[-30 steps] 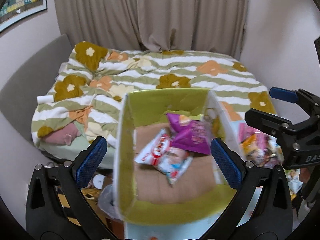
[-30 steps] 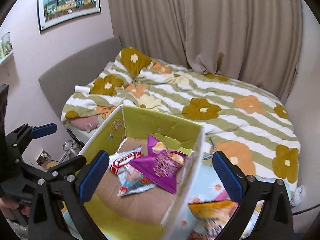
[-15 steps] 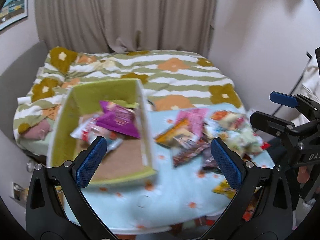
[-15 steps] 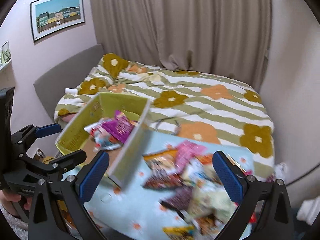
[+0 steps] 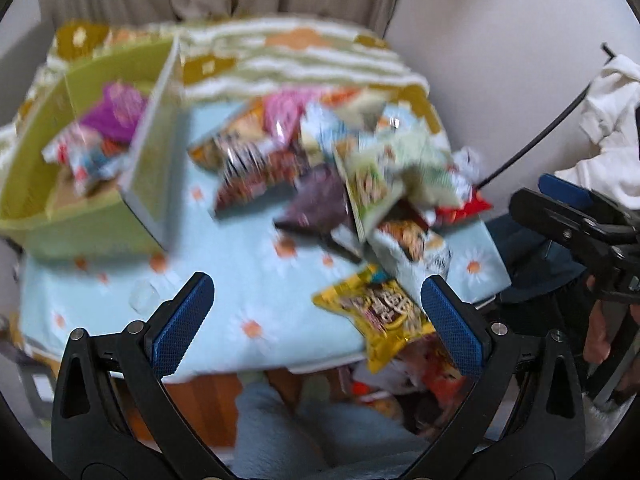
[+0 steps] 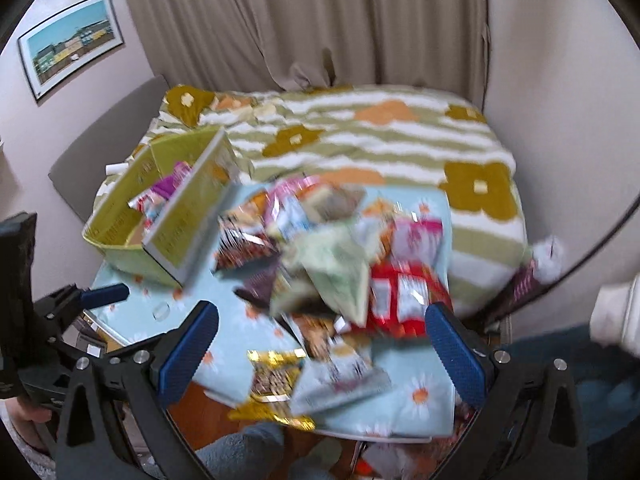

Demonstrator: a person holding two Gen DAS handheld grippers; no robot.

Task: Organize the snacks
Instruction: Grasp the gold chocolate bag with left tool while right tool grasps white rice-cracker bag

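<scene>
A green box stands at the table's left with a purple bag and other packets inside; it also shows in the right wrist view. A heap of snack packets lies on the light blue daisy cloth, seen also in the right wrist view. A yellow packet hangs over the near edge. My left gripper is open and empty above the cloth. My right gripper is open and empty over the heap.
A bed with a flowered striped cover lies behind the table, curtains beyond it. More packets lie on the floor under the near edge. White cloth hangs at the right. Both views are blurred.
Both views have swung right and down, from the green box to the heap of packets. Both grippers stay open and empty.
</scene>
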